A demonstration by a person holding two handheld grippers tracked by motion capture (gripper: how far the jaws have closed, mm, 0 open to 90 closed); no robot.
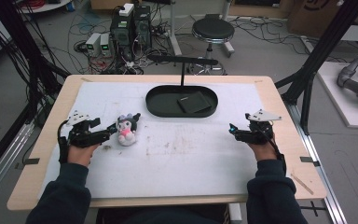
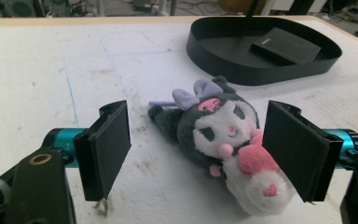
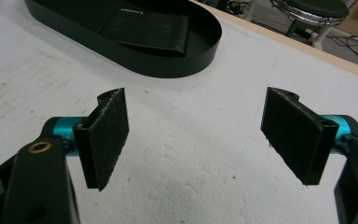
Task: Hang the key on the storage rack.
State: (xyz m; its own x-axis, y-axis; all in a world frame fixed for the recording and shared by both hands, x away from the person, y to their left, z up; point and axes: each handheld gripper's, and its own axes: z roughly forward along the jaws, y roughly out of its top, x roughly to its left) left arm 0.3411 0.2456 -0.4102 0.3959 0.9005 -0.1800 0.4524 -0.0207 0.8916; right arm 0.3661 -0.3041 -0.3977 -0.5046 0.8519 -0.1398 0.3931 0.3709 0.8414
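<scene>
Both tools gape wide, the left tool (image 2: pixel 196 149) straddling the plush toy (image 2: pixel 228 144) lying between its jaws.

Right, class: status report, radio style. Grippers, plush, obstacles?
Left gripper open, plush between its jaws. Right gripper open, empty. Wallet in tray. Nothing blocking.

Grey floor (image 1: pixel 270 51) strewn with cables (image 1: pixel 88 21), round stool (image 1: pixel 213 31), perhaps computer towers (image 1: pixel 131 25) beyond.

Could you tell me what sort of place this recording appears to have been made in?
Probably a robotics lab or data-collection workspace. Cables and computer towers crowd the floor behind the table, a grey robot arm lies at the right, and black frame struts flank the table.
</scene>
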